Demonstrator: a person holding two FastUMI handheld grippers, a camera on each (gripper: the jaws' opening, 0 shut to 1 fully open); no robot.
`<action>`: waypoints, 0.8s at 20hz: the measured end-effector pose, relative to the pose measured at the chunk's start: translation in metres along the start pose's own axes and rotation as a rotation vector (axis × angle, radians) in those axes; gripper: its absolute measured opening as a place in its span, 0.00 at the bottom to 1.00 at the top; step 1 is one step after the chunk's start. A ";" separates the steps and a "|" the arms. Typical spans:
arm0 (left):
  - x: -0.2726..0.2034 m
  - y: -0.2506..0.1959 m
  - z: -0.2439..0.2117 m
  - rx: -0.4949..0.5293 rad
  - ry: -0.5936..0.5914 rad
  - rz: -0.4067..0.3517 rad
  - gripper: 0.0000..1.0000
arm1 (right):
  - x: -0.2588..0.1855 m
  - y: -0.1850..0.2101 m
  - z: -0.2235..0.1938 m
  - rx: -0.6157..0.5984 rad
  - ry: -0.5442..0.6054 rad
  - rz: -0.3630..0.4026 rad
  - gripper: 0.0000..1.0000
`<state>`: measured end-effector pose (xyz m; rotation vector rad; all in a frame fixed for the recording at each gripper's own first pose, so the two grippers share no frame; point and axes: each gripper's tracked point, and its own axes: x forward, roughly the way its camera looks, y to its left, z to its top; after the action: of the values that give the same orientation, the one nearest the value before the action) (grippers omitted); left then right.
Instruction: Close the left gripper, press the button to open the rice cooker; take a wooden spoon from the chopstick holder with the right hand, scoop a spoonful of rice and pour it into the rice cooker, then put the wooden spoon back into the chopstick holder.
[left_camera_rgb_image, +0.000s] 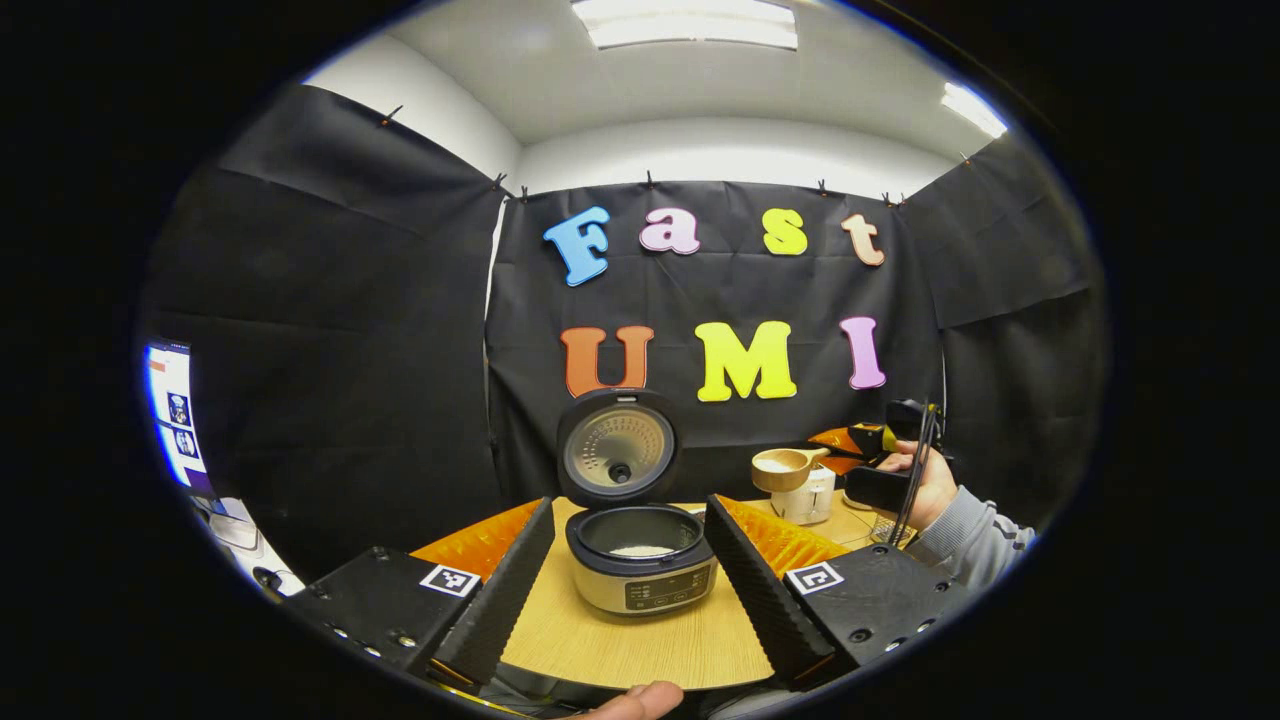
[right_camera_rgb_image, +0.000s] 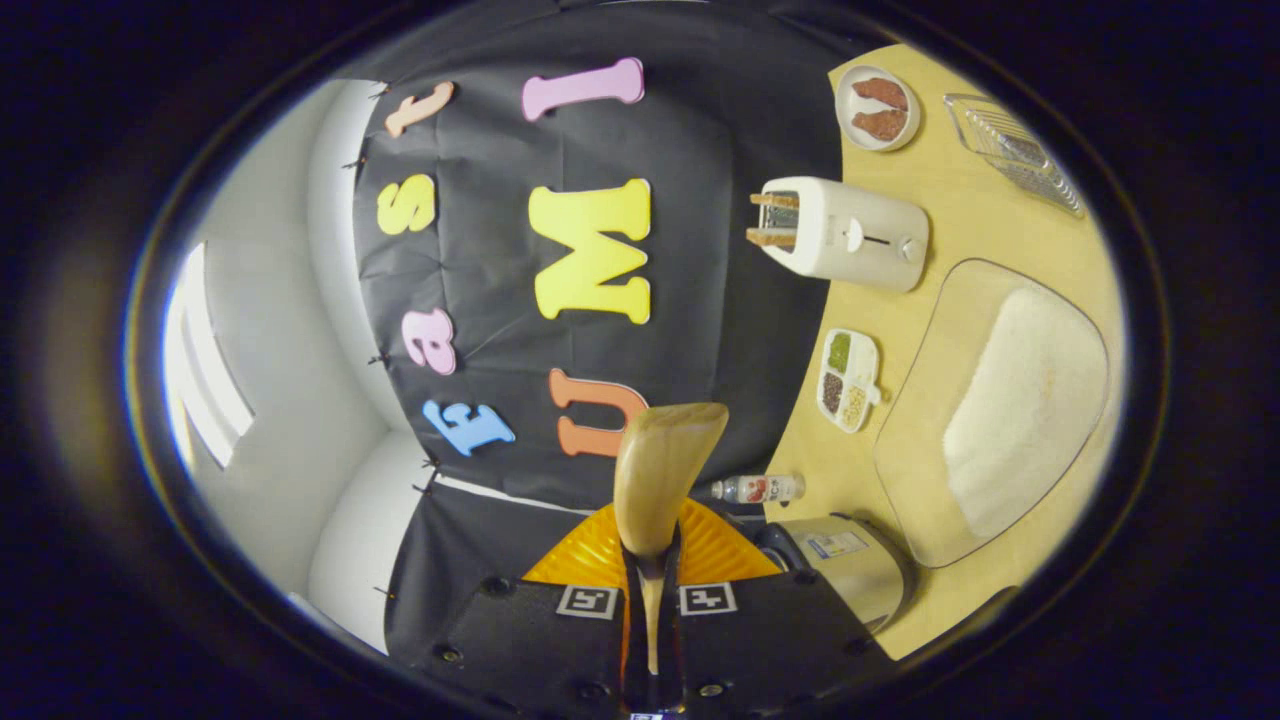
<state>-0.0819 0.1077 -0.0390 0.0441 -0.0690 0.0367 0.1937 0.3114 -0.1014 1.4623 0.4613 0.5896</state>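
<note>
The rice cooker (left_camera_rgb_image: 640, 570) stands on the wooden table with its lid (left_camera_rgb_image: 617, 447) raised and a little rice in the pot. My left gripper (left_camera_rgb_image: 630, 510) is open in front of it, holding nothing, its fingers spread wider than the cooker. To the right, a hand holds my right gripper (left_camera_rgb_image: 868, 440), which is shut on the handle of the wooden spoon (left_camera_rgb_image: 785, 468). The spoon's bowl hovers just over the white chopstick holder (left_camera_rgb_image: 810, 497). In the right gripper view, rolled sideways, the spoon (right_camera_rgb_image: 665, 470) sticks out of my right gripper (right_camera_rgb_image: 650, 560). A glass bowl of rice (right_camera_rgb_image: 1010, 410) lies on the table.
On the table are a white toaster (right_camera_rgb_image: 840, 235) with bread in it, a small plate of food (right_camera_rgb_image: 878, 108), a glass tray (right_camera_rgb_image: 1015, 150), a divided dish of grains (right_camera_rgb_image: 848, 380) and a small bottle (right_camera_rgb_image: 755, 488). A pale labelled container (right_camera_rgb_image: 840, 565) sits close to my right gripper. A screen (left_camera_rgb_image: 175, 420) glows far left.
</note>
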 end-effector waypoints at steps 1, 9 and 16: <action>-0.001 0.005 0.001 0.004 -0.002 0.008 0.96 | 0.007 0.007 -0.011 0.001 0.017 0.012 0.09; -0.006 0.032 -0.003 -0.008 -0.007 0.051 0.96 | 0.067 0.021 -0.088 -0.386 0.086 -0.039 0.09; -0.002 0.041 -0.014 -0.005 0.010 0.059 0.96 | 0.092 0.020 -0.142 -0.865 0.077 -0.058 0.09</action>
<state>-0.0847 0.1495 -0.0515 0.0368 -0.0600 0.0959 0.1749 0.4801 -0.0848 0.6016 0.2492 0.6844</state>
